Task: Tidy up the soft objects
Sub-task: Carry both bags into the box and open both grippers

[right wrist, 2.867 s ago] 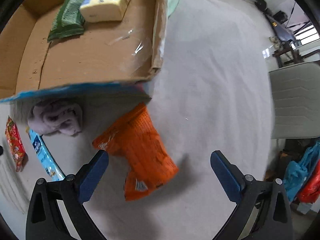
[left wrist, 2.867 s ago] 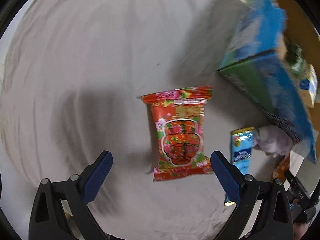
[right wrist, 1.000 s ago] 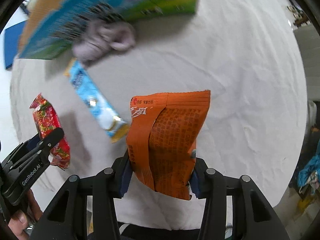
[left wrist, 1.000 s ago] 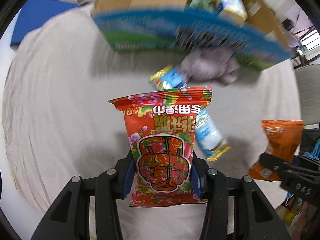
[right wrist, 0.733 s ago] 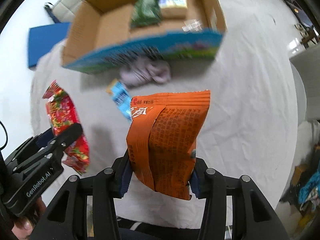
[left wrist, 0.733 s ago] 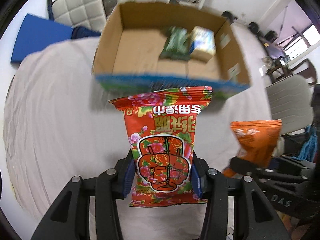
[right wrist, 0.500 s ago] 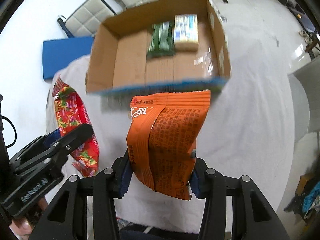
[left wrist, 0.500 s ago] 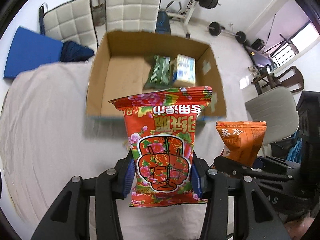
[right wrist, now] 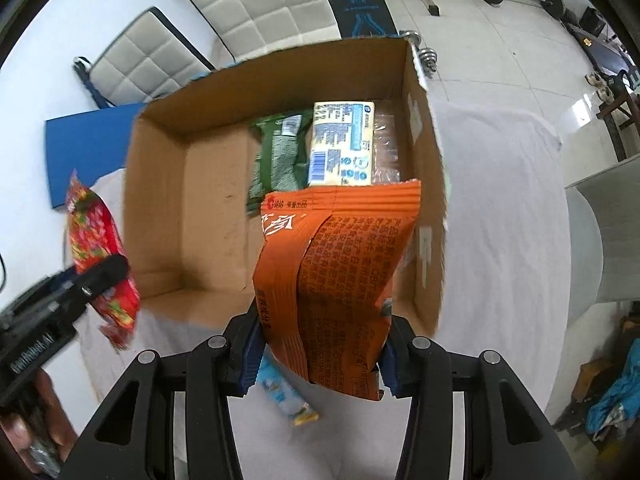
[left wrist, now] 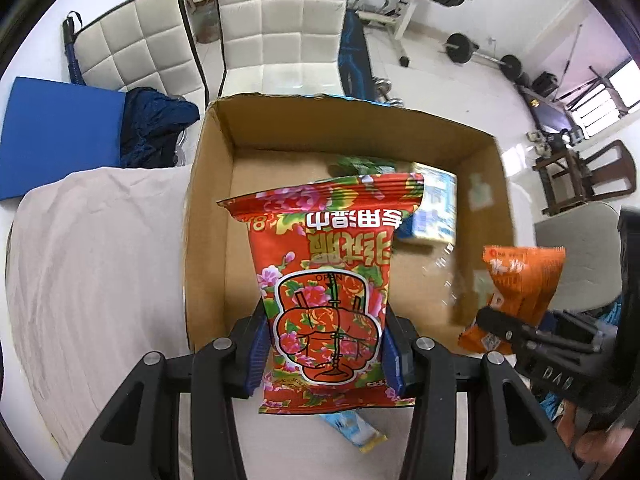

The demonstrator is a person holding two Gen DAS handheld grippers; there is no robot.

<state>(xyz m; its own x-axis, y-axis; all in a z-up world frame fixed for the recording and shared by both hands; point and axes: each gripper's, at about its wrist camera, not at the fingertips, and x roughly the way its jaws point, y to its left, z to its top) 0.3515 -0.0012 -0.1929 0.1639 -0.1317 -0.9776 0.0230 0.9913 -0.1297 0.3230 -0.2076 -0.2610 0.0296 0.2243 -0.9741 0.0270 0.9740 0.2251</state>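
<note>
My left gripper (left wrist: 323, 354) is shut on a red flowered snack bag (left wrist: 326, 280) and holds it above the near wall of an open cardboard box (left wrist: 208, 216). My right gripper (right wrist: 316, 356) is shut on an orange snack bag (right wrist: 340, 276), held over the box's (right wrist: 156, 200) near right side. The orange bag also shows in the left wrist view (left wrist: 520, 284), and the red bag in the right wrist view (right wrist: 98, 256). Inside the box lie a green packet (right wrist: 280, 156) and a yellow-blue pack (right wrist: 344, 148).
A blue snack stick (left wrist: 352, 428) lies on the beige cloth (left wrist: 92, 264) below the grippers, also in the right wrist view (right wrist: 284, 396). White padded chairs (left wrist: 280, 24), a blue mat (left wrist: 56, 136) and gym weights (left wrist: 480, 52) stand beyond the box. A grey chair (right wrist: 612, 236) is at the right.
Both grippers closed on their bags, lifted them off the cloth and carried them up over the box. The box now lies directly below and ahead.
</note>
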